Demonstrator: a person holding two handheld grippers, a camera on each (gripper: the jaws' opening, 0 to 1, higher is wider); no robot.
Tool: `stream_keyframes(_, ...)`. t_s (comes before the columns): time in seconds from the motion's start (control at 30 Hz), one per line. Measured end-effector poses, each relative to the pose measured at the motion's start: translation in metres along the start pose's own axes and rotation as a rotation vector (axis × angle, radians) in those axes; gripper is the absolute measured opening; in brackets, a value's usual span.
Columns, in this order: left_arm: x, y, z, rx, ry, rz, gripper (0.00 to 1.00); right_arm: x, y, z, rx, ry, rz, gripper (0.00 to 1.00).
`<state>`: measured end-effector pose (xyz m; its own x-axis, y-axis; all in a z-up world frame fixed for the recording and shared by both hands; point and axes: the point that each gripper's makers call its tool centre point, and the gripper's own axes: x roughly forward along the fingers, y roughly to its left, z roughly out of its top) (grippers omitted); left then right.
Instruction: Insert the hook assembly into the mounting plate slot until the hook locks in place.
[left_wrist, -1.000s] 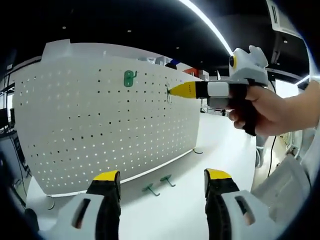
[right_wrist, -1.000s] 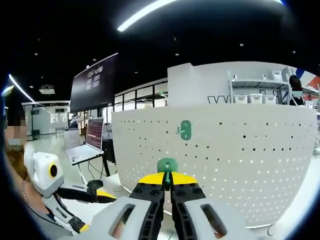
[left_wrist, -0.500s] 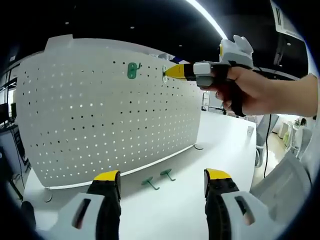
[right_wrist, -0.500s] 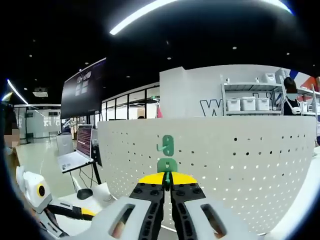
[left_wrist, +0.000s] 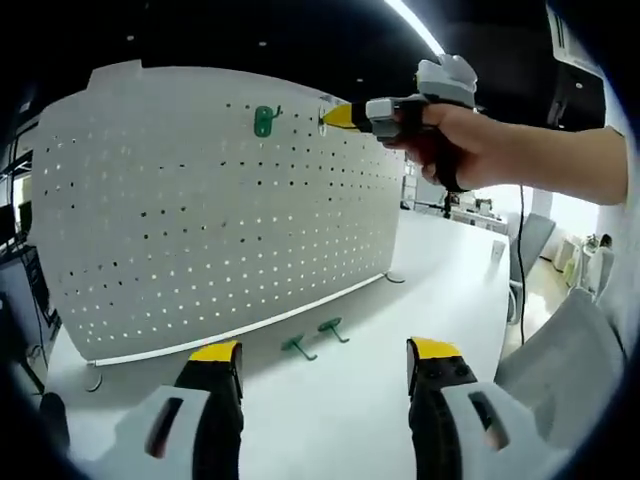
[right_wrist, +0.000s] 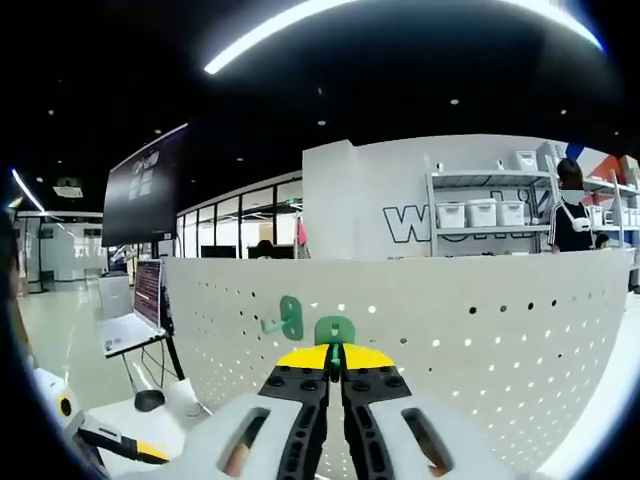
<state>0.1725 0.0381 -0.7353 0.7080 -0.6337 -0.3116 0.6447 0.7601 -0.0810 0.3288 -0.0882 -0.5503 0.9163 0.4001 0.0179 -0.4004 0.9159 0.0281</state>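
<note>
Right fingers (right_wrist: 335, 362) pinch hook (right_wrist: 334, 331) at pegboard (right_wrist: 480, 330); mounted hook (right_wrist: 289, 318) beside.

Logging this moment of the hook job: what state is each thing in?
Right claw: shut on a green hook, near the pegboard's top.
Left claw: open, empty.
Mounted hook: hanging on the pegboard.
Two spare hooks: lying on the table.

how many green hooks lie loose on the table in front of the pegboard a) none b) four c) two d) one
c: in the left gripper view two green hooks lie side by side on the white table below the pegboard.
</note>
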Motion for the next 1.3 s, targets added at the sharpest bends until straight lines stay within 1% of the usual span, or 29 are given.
stream_keyframes(0.27,-0.005,0.001,-0.012,-0.01,0.029,-0.005,0.68,0.011,-0.002,0.006,-0.013,-0.012,-0.015,0.0)
stream_keyframes(0.57,-0.008,0.002,-0.021,-0.006,0.048,-0.008,0.66,0.022,0.001,0.012,-0.038,-0.021,-0.025,0.0)
stream_keyframes(0.93,-0.012,0.003,-0.03,-0.011,0.062,-0.004,0.66,0.03,0.006,0.008,-0.051,-0.01,-0.026,0.0)
stream_keyframes(1.3,-0.015,0.006,-0.032,-0.027,0.06,0.004,0.66,0.034,0.004,0.002,-0.045,-0.001,-0.038,0.01)
